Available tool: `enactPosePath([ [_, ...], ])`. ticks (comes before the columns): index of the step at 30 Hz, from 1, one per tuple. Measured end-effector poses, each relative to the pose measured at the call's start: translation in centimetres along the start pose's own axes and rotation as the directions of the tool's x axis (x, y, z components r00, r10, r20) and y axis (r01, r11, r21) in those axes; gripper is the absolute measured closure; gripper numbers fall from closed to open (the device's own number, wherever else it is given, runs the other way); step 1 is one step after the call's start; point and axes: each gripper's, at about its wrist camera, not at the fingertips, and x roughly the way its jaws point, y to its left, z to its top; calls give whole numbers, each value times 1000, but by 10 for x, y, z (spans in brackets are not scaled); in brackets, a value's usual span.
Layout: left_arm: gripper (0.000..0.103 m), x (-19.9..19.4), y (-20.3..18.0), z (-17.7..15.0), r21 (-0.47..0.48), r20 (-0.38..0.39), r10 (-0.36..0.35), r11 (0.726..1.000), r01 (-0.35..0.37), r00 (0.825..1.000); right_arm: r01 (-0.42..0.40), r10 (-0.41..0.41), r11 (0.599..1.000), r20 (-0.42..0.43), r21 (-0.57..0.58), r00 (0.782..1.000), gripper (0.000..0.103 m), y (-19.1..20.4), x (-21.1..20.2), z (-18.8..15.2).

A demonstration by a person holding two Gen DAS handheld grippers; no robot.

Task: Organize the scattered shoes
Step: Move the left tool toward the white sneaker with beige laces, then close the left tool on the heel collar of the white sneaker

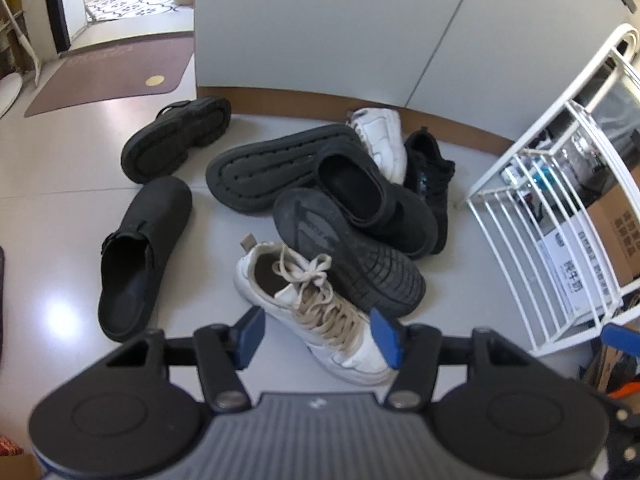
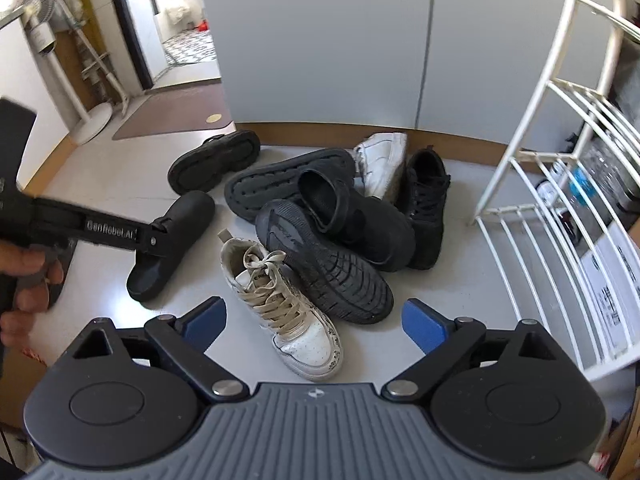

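Left gripper (image 2: 158,236) side: "GenRobot.AI" (white letters on black, last characters partly hidden)
Cardboard box (image 1: 616,232) behind the white rack (image 1: 560,184): Chinese print, too blurred to read

My left gripper (image 1: 319,338) is showing black linkage arms tipped with blue pads, silver pivot screws at the joints, two round black housings and a ribbed grey body between them bearing a small white mark. My right gripper (image 2: 316,320) is wearing the same black, blue and grey build. Seen from the right wrist, the left gripper's black side is carrying white lettering, and my hand (image 2: 24,280) is wrapping its handle.
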Motion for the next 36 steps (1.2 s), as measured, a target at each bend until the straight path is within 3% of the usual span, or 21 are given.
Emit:
enactPosePath([
  [8, 32, 46, -6, 8, 46, -5, -20, 999, 20, 1000, -45, 42, 998, 62, 46, 997, 6, -10, 34, -19],
  [14, 31, 99, 10, -3, 8, -8, -16, 1000, 16, 1000, -92, 80, 990, 120, 103, 990, 6, -20, 70, -49],
  [22, 31, 168, 19, -23, 127, -3, 40, 991, -39, 999, -176, 136, 968, 217, 180, 967, 6, -29, 106, -96],
  [27, 28, 196, 21, -24, 151, 3, 92, 984, -92, 996, -133, 106, 980, 176, 149, 979, 6, -28, 115, -114],
  [36, 28, 217, 19, -20, 163, 20, 74, 984, -76, 997, -100, 88, 984, 89, 148, 992, 6, -30, 134, -136],
])
